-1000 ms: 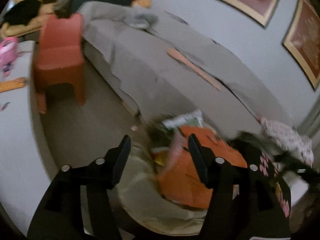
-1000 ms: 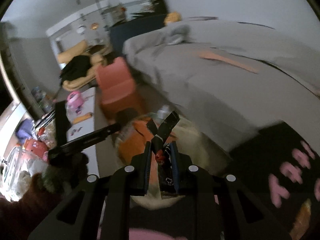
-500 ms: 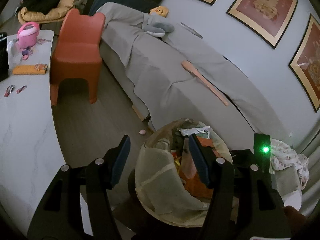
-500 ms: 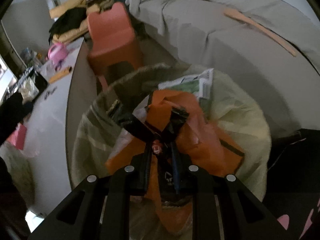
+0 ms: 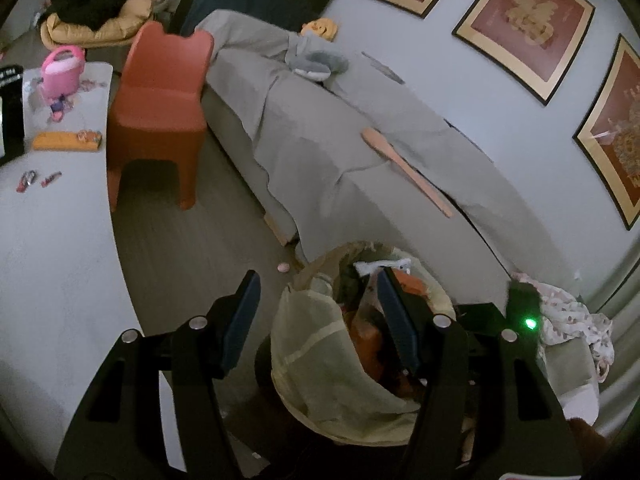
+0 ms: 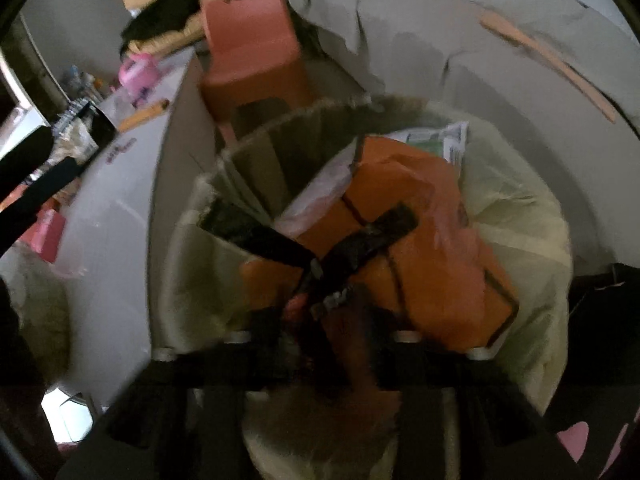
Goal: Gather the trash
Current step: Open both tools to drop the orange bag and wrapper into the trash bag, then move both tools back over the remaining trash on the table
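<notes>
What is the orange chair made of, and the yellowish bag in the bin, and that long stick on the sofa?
The orange chair looks like moulded plastic: one smooth, matte piece with rounded edges. The yellowish bag seems to be thin plastic film, since it crinkles, folds and lets some light through. The long stick looks like pale, unpainted wood, though smooth plastic can't be ruled out.

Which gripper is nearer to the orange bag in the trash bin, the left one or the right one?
Right. The right gripper, fingers opening, hangs just over the orange bag; the left gripper is open, hovering at the bin's rim.
</notes>
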Demonstrator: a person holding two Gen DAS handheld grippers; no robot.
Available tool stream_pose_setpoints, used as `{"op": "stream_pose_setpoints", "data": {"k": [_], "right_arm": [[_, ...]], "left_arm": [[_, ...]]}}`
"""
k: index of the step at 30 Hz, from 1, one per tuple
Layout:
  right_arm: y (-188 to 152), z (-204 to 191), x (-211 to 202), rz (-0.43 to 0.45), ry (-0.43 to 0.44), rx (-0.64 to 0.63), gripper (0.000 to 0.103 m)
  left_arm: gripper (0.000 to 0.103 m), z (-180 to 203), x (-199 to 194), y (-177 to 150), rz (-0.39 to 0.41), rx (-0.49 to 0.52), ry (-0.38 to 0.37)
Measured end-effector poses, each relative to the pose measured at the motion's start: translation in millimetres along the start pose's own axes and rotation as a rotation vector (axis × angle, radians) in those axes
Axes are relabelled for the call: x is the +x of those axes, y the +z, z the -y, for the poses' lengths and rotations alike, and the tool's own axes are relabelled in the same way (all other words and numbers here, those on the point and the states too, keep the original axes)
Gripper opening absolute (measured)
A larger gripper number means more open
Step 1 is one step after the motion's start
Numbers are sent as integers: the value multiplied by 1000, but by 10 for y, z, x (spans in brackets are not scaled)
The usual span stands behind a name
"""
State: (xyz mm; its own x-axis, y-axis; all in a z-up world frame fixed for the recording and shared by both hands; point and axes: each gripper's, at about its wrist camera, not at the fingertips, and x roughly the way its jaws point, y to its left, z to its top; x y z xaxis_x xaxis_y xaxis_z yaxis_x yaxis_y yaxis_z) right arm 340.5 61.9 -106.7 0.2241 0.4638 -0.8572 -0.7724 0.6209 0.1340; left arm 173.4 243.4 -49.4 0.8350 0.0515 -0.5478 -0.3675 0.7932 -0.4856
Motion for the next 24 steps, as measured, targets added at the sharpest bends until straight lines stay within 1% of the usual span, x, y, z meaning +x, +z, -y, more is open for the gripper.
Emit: {"op": "stream_pose_setpoints", "data": {"k": [1,6,9,12,15,20,24], "right_arm": [[-14,-19,-78,14,-14,-11,56],[-136,-32,-451,83,-84,-10,56],[-284,1,-806,157,-98,13,57],[-531,68,-1234,242,-141,57,57],[-771,124,-1561,297,-184,100,57],[-1351,300,-2103,365,-270,201,57],[-1821,433,-2452,412,-341,287,57]], "left_arm": [[61,10,-40,9,10,1,1],[61,107,-210,35,42,25,0],[62,191,-257,17,40,45,-10],[63,338,-277,-44,29,86,-33],[64,553,-259,-186,-2,137,-82],[65,914,-205,-448,-64,216,-169],[65,1247,-163,-694,-133,287,-241]]}}
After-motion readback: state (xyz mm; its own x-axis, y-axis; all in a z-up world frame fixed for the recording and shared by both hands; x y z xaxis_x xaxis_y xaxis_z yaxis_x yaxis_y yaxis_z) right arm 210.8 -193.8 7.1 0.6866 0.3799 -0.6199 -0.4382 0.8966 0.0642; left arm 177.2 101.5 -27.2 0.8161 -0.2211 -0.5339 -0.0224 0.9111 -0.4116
